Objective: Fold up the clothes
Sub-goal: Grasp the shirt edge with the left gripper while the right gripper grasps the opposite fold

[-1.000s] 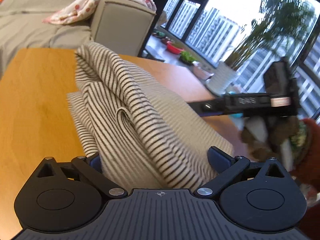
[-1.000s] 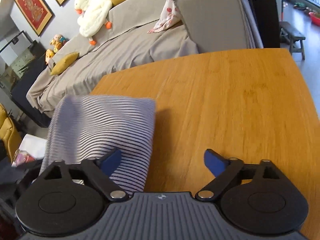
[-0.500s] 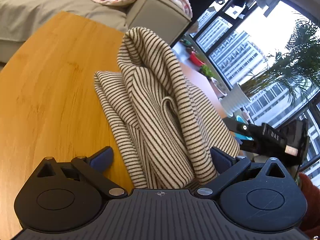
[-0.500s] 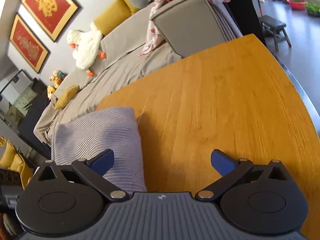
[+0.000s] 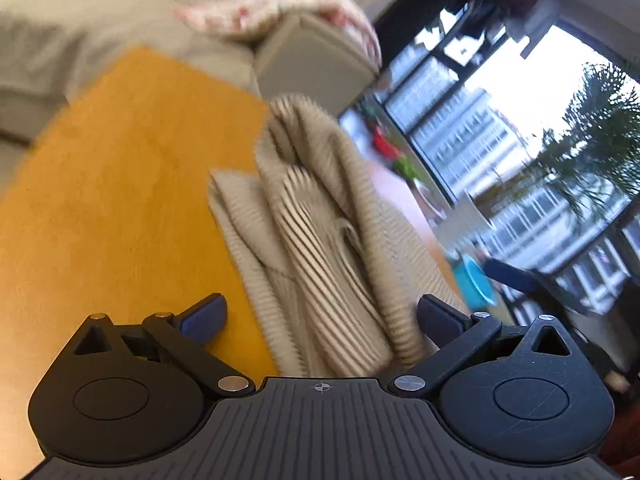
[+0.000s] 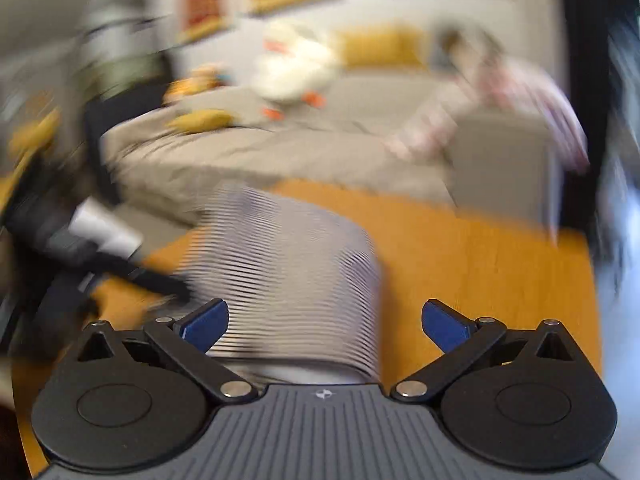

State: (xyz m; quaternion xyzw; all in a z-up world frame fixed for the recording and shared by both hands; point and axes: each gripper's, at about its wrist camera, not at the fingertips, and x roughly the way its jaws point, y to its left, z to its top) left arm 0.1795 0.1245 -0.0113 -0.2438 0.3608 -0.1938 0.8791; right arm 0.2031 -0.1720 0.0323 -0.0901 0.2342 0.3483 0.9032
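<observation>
A cream and dark striped garment [image 5: 320, 248] lies folded and bunched on the orange wooden table [image 5: 120, 200]. My left gripper [image 5: 320, 316] is open, its blue-padded jaws wide apart on either side of the garment's near end. In the right wrist view the same striped garment [image 6: 288, 264] lies on the table [image 6: 480, 264] just ahead. My right gripper [image 6: 324, 320] is open, the garment's near edge between its jaws. Both views are blurred by motion. The left gripper shows as a dark shape [image 6: 120, 264] at the left.
A grey sofa [image 6: 280, 148] with a floral blanket [image 5: 280, 12], yellow cushions and a white plush duck [image 6: 292, 72] stands behind the table. Large windows [image 5: 520, 140] and a potted plant are to the right of the table in the left wrist view.
Both cameras have swung fast and the frames are now blurred. The right gripper has turned so the garment sits between its jaws. Both grippers stay open.
</observation>
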